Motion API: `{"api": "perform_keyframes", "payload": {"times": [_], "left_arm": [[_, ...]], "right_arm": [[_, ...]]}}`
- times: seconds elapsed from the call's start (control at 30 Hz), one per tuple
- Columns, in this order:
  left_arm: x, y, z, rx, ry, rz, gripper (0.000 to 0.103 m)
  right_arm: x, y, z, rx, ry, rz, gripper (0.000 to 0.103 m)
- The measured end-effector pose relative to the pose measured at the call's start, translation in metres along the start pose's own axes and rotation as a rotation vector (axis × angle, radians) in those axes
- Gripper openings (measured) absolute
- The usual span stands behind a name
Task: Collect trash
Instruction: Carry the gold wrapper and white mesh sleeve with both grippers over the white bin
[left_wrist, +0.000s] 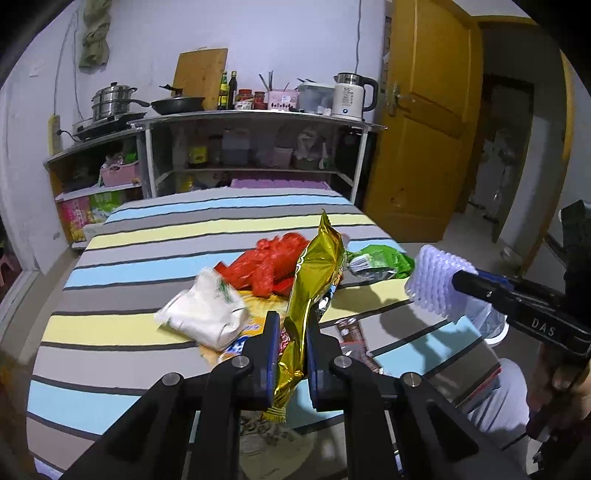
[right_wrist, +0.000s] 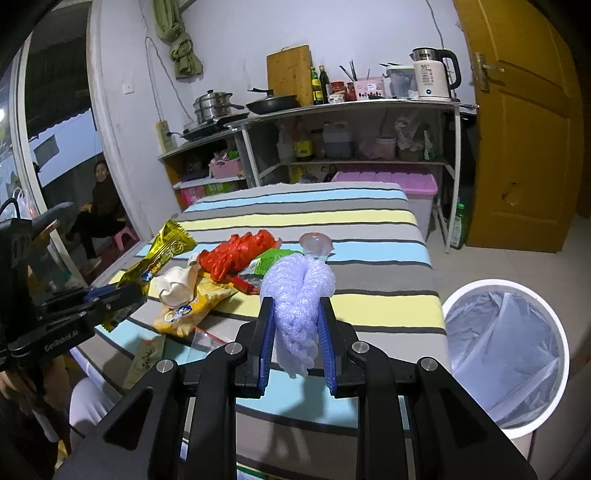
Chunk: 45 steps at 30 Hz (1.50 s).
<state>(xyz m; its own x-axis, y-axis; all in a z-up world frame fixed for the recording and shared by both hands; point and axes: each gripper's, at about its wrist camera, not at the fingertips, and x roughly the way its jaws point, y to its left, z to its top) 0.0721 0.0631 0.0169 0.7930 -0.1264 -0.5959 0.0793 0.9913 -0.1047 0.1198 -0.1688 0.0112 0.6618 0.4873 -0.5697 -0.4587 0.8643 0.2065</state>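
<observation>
My left gripper (left_wrist: 291, 325) is shut on a gold foil snack wrapper (left_wrist: 314, 291) and holds it upright above the striped table (left_wrist: 129, 325); the wrapper also shows in the right wrist view (right_wrist: 162, 254). My right gripper (right_wrist: 297, 308) is shut on a pale purple foam net (right_wrist: 297, 295) above the table's near edge; the net also shows in the left wrist view (left_wrist: 437, 280). On the table lie a red plastic bag (left_wrist: 266, 267), a white crumpled bag (left_wrist: 207, 310), a green wrapper (left_wrist: 384, 260), a yellow snack packet (right_wrist: 192, 310) and a clear plastic cup lid (right_wrist: 316, 243).
A white bin with a clear liner (right_wrist: 506, 354) stands on the floor right of the table. Kitchen shelves (right_wrist: 351, 110) with pots and a kettle stand behind. A yellow door (right_wrist: 524, 129) is at the right. A person (right_wrist: 96, 206) sits outside at the left.
</observation>
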Motion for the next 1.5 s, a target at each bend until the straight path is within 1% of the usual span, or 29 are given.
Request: {"api": "perform_keyframes", "payload": {"times": [0.07,0.1,0.13,0.17,0.37,0.47,0.57,0.7,0.97,1.23,1.5], "left_arm": [[0.001,-0.005,0.002,0.005,-0.003,-0.009,0.013],[0.002,-0.007,0.002,0.007,-0.001,-0.011,0.013],[0.003,-0.009,0.002,0.008,0.002,-0.015,0.013],[0.004,-0.012,0.003,0.011,0.004,-0.02,0.013],[0.01,-0.025,0.002,0.022,0.018,-0.058,0.013],[0.016,-0.035,0.002,0.025,0.025,-0.087,0.013],[0.018,-0.05,0.003,0.039,0.018,-0.115,0.013],[0.021,-0.066,0.008,0.059,0.01,-0.147,0.013],[0.038,-0.104,0.014,0.087,0.031,-0.207,0.013],[0.066,-0.158,0.027,0.122,0.044,-0.292,0.013],[0.102,-0.204,0.037,0.132,0.074,-0.368,0.013]], "right_arm": [[0.004,-0.001,-0.002,-0.013,0.035,0.003,0.024],[0.012,0.0,-0.005,-0.036,0.082,-0.003,0.024],[0.018,-0.002,-0.011,-0.027,0.121,-0.013,0.024],[0.021,-0.004,-0.014,-0.016,0.144,0.002,0.024],[0.017,-0.012,-0.033,-0.006,0.193,0.015,0.023],[0.01,-0.016,-0.037,0.006,0.195,0.012,0.024],[0.0,-0.023,-0.036,0.023,0.178,0.004,0.024],[-0.016,-0.033,-0.029,0.05,0.135,-0.015,0.024],[-0.038,-0.063,-0.023,0.099,0.071,-0.075,0.024],[-0.059,-0.111,-0.019,0.177,0.012,-0.164,0.024],[-0.071,-0.152,-0.023,0.227,-0.012,-0.247,0.024]]}}
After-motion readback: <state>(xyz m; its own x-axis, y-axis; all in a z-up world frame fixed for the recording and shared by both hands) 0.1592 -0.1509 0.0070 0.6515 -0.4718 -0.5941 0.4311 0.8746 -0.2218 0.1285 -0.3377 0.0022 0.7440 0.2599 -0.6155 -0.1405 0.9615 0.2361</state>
